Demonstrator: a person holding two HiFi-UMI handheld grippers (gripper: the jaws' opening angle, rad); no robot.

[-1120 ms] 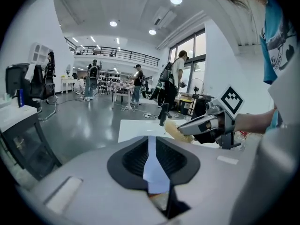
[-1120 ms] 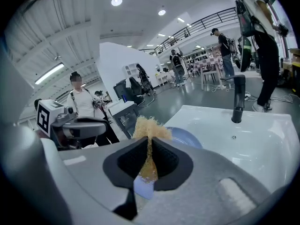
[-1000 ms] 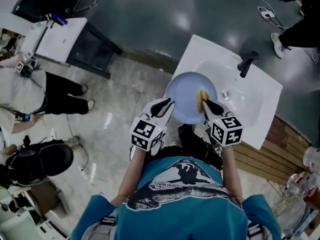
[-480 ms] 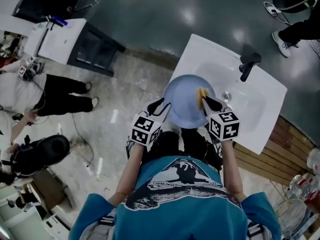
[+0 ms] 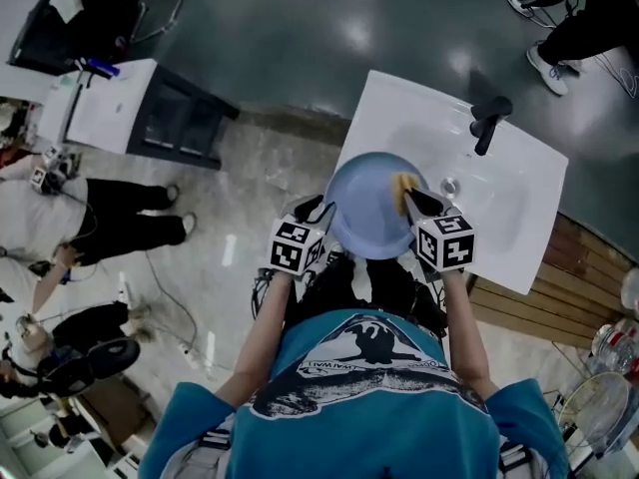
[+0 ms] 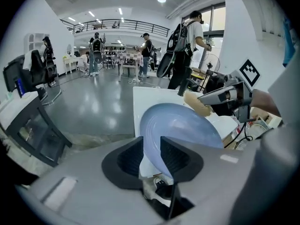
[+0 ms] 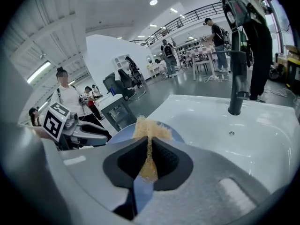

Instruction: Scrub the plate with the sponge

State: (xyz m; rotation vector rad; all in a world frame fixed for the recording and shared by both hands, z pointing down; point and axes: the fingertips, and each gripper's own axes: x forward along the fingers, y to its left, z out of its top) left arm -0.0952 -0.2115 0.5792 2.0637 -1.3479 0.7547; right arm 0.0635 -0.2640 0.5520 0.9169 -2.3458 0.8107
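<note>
The blue plate [image 5: 367,213] is over the white sink's [image 5: 504,203] edge. The left claw [image 5: 318,211] has just been opening and stands wide around the plate's 8 o'clock rim. The right claw [image 5: 414,200] pinches the sponge [image 5: 403,188] at 2 o'clock.

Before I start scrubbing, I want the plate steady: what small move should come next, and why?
Probably close the left gripper on the rim of the blue plate. Its jaws have just been opening and stand apart with the rim between them, while the right gripper is shut on the sponge at the plate's far edge. Scrubbing now would likely push the plate away.
</note>
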